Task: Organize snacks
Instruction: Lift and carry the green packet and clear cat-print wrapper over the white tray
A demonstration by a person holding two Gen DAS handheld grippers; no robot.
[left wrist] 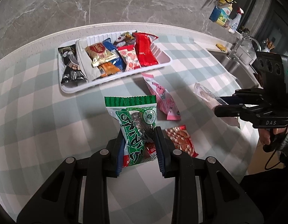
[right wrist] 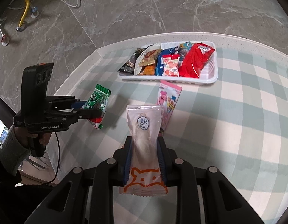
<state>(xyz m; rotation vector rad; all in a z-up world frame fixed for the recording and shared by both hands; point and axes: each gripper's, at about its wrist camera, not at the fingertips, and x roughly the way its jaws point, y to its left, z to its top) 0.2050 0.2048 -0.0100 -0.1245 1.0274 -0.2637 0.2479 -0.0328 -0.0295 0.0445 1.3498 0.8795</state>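
In the left wrist view, the left gripper [left wrist: 139, 143] is clenching a green snack packet [left wrist: 135, 125] above the checked tablecloth [left wrist: 41, 112], near the white tray [left wrist: 114, 78] of snacks; a pink packet [left wrist: 162, 100] is lying between them. In the right wrist view, the right gripper [right wrist: 144, 155] is grasping a clear white packet [right wrist: 144, 130], with the tray [right wrist: 162, 79] sitting beyond.

Left gripper [left wrist: 139, 147]: angled downward, jaws clamped on a packet.
Right gripper [right wrist: 144, 156]: angled downward, jaws likewise clamped on a packet.
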